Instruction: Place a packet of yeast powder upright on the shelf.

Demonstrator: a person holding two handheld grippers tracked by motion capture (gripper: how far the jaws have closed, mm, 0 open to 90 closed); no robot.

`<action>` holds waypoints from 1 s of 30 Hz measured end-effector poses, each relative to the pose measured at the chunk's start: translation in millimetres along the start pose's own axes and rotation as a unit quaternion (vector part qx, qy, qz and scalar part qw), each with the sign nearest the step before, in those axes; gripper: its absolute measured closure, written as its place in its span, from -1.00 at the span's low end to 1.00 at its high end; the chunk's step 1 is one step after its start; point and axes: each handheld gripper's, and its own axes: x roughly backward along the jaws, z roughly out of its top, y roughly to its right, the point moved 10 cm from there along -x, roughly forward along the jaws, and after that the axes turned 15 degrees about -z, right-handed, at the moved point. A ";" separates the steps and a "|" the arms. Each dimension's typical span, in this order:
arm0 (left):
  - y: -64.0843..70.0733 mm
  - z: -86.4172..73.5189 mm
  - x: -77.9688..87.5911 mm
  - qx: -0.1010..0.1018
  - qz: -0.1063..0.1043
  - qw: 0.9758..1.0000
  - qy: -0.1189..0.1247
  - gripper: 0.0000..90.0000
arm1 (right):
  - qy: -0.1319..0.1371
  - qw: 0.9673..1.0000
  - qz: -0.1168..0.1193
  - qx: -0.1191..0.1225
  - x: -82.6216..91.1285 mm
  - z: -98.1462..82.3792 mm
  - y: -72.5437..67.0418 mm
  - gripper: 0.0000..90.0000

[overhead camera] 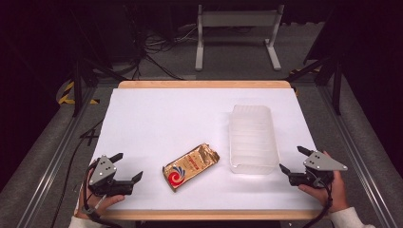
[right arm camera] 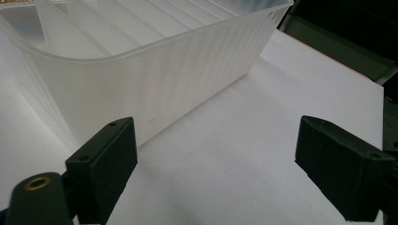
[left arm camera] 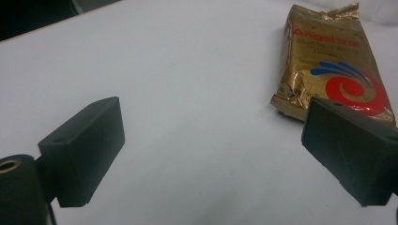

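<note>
A gold foil packet (overhead camera: 191, 166) with a red and blue swirl lies flat near the table's front middle. In the left gripper view the packet (left arm camera: 333, 65) lies at the upper right, just beyond one jaw. My left gripper (overhead camera: 127, 167) is open at the front left, a short way left of the packet, with nothing between its jaws. A clear ribbed plastic bin (overhead camera: 252, 138) stands right of the packet, empty. My right gripper (overhead camera: 292, 160) is open at the front right, close to the bin's near right corner (right arm camera: 155, 89), not touching it.
The white table top (overhead camera: 161, 118) has a wooden edge at the front and back. Beyond the far edge are a grey metal stand (overhead camera: 237, 33) and cables on a dark floor. Metal rails run along both sides.
</note>
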 end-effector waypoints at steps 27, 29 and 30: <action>3.1 15.0 -29.4 0.003 -0.053 0.998 -0.018 -0.82 | -0.003 1.000 -0.003 -0.002 3.9 -2.1 0.3 -0.69; 2.8 19.0 -34.4 0.004 -0.059 0.998 -0.022 -0.80 | -0.003 1.000 -0.003 0.000 3.6 -2.3 -0.1 -0.69; 2.9 21.1 -36.5 0.002 -0.062 0.998 -0.023 -0.80 | -0.003 1.000 -0.002 -0.001 3.6 -2.3 -0.2 -0.69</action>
